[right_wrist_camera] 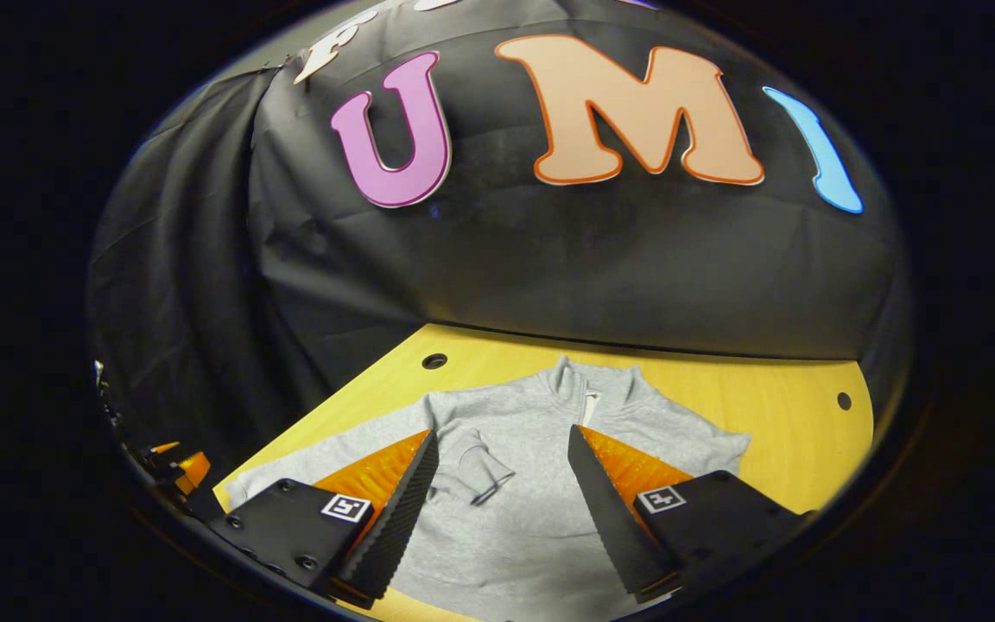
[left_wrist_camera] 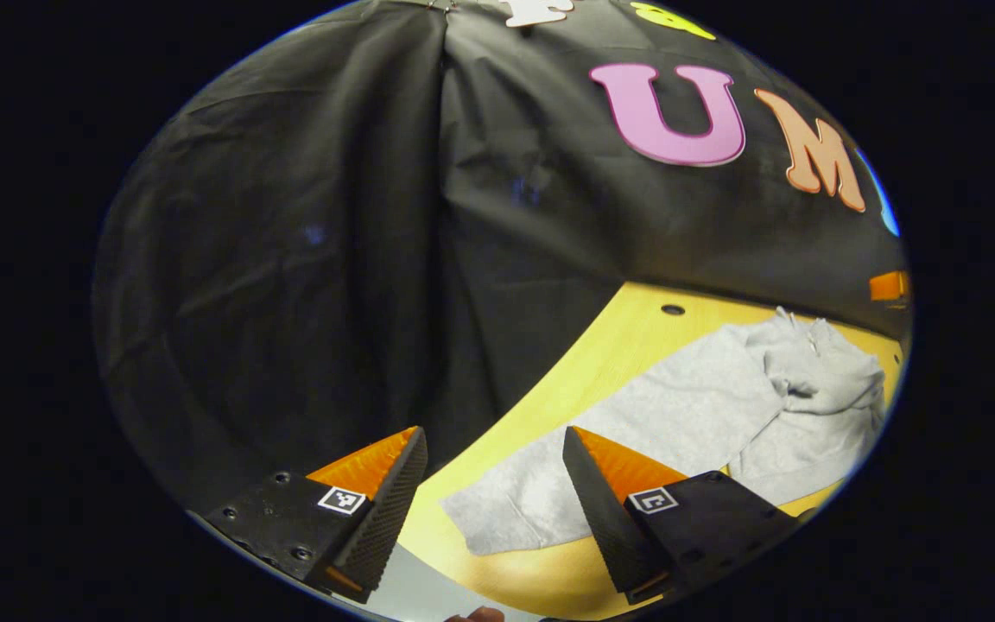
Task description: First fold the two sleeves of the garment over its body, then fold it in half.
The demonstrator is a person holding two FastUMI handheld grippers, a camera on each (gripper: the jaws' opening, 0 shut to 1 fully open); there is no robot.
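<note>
A grey zip-neck sweatshirt (right_wrist_camera: 541,415) lies flat on the yellow wooden table (right_wrist_camera: 791,406), collar toward the booth wall. One sleeve is folded across the body, its cuff (right_wrist_camera: 482,477) resting on the chest. The other sleeve (left_wrist_camera: 515,501) stretches straight out toward the table's side edge. My right gripper (right_wrist_camera: 503,432) hovers open above the body, its fingers on either side of the folded cuff without touching cloth. My left gripper (left_wrist_camera: 493,432) is open, out past the table's side edge, with the end of the outstretched sleeve between and below its fingers.
The black cloth wall (right_wrist_camera: 549,268) closes the table's back and side. Small round holes (right_wrist_camera: 434,360) sit near the table's far corners. An orange and black device (right_wrist_camera: 176,469) shows at the table's left end. A fingertip (left_wrist_camera: 480,615) peeks in at the bottom of the left gripper view.
</note>
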